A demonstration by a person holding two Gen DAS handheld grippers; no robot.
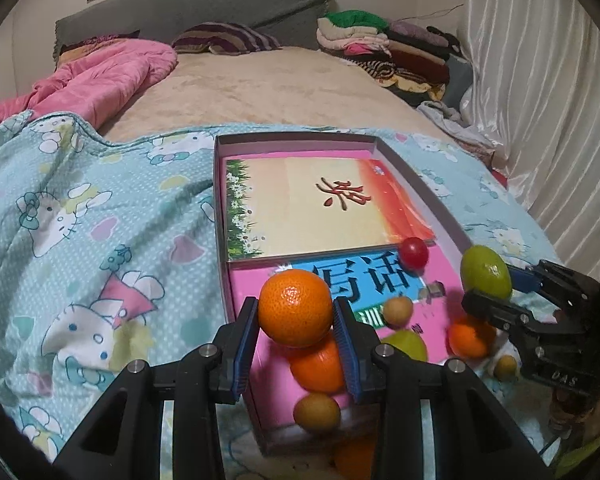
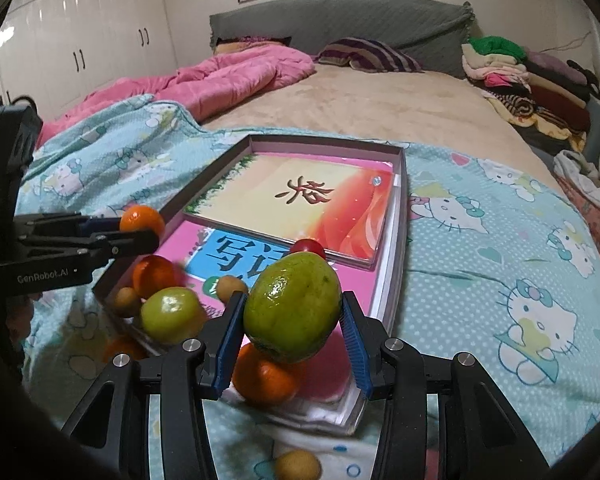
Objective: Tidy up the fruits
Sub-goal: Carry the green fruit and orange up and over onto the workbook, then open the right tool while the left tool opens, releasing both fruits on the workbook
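My left gripper (image 1: 296,314) is shut on an orange (image 1: 295,309) and holds it above the near end of a shallow box (image 1: 300,142) lined with books. My right gripper (image 2: 292,316) is shut on a green fruit (image 2: 293,306) above the same box (image 2: 400,200); it also shows in the left wrist view (image 1: 486,272). In the box lie a red cherry tomato (image 1: 413,252), another orange (image 1: 318,364), a green fruit (image 2: 170,314) and small brown fruits (image 1: 397,310). More oranges (image 2: 262,376) and a brown fruit (image 2: 298,465) lie near the box's front edge.
The box sits on a Hello Kitty blanket (image 2: 500,240) on a bed. A pink quilt (image 2: 228,76), a striped pillow (image 2: 368,56) and folded clothes (image 2: 532,80) lie farther back. A curtain (image 1: 540,80) hangs at the right.
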